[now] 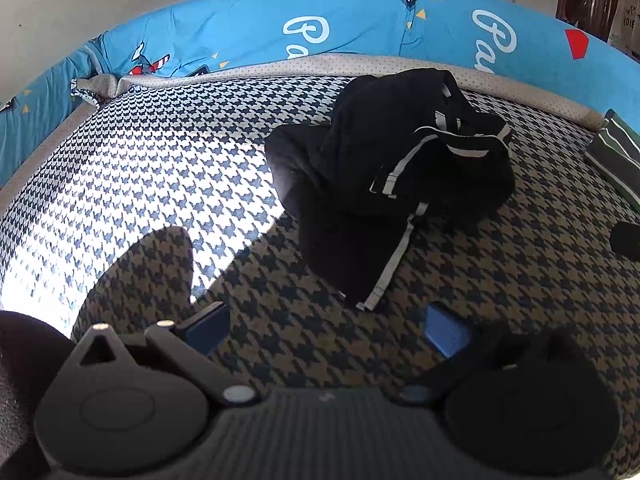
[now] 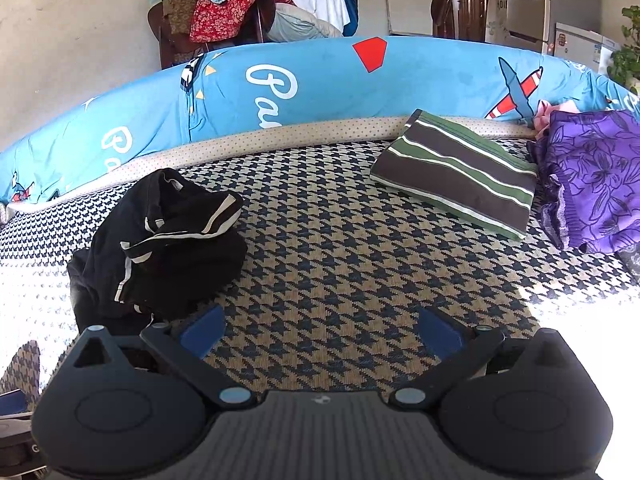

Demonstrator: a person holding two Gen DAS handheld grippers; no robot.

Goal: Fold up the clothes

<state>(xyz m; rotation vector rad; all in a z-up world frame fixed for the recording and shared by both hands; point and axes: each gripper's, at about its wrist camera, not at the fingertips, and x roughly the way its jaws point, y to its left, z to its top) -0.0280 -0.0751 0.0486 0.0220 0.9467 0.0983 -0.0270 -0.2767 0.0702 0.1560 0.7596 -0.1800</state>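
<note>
Both tongs hang over the bed with nothing in them. The left tongs (image 1: pixel 328 330) stand wide apart, their blue pads (image 1: pixel 446 334) spread above the houndstooth bedspread (image 1: pixel 160 168) and touching no cloth; the nearest hem of the garment lies just beyond the tips, between them but clear of both. The right tongs (image 2: pixel 320 330) are spread just as wide, empty, with only patterned bedspread showing in the gap. Their left blue pad (image 2: pixel 204 330) sits close to the lower edge of the garment, and I cannot tell whether it grazes the fabric or only overlaps it in the view.

The thing to be folded is a pair of black track pants with white side stripes (image 1: pixel 384 184), lying in a crumpled heap on the bed, legs bunched over one another, toward the rolled blue printed quilt (image 1: pixel 360 20) that runs along the far edge. Seen from the right wrist, the heap is off to the left of the right tongs.

Farther right on the bed lies a folded green, brown and white striped garment (image 2: pixel 456 168), flat and neat, well apart from the pants. Just beside it, at the right edge, a purple floral garment (image 2: pixel 592 176) sits in a loose pile. Strong sunlight washes out part of the bedspread on the left. Behind the bed, more clothes are heaped over a chair (image 2: pixel 224 12).
</note>
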